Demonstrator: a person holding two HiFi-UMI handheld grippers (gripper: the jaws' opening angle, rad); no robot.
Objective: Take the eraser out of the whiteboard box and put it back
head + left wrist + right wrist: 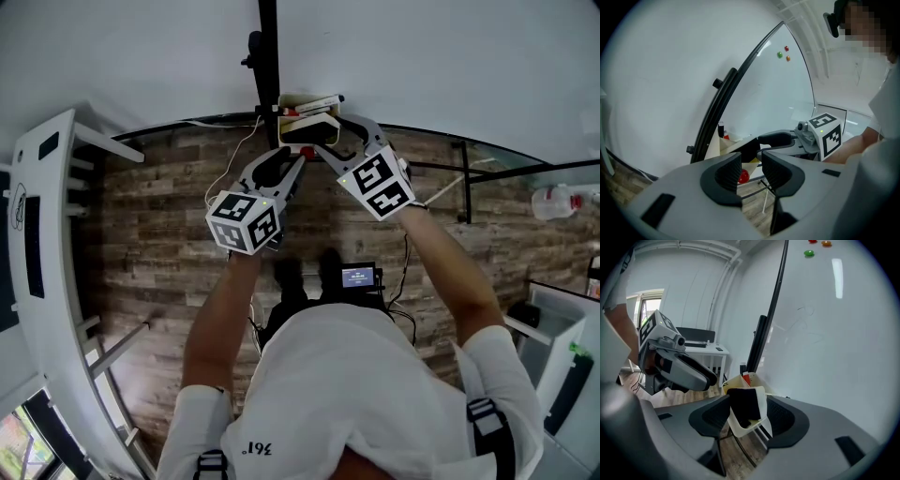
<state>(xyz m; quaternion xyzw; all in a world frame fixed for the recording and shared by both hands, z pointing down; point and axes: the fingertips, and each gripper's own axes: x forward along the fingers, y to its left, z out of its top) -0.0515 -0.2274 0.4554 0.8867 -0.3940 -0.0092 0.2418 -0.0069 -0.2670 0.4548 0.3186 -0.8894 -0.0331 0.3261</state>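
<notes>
Right gripper view: the right gripper stands wide open around the eraser, seated in the box and seemingly released, while the left gripper, barely parted, holds nothing.

Eraser (black) in cream box

Whiteboard: smooth, glossy white, throws reflections back at you. Box: cream plastic, slight sheen. Eraser: matt black, felt-like. Your left gripper: matt grey plastic shell, ribbed dark pads. Floor: rough-grained matt wood planks
</notes>
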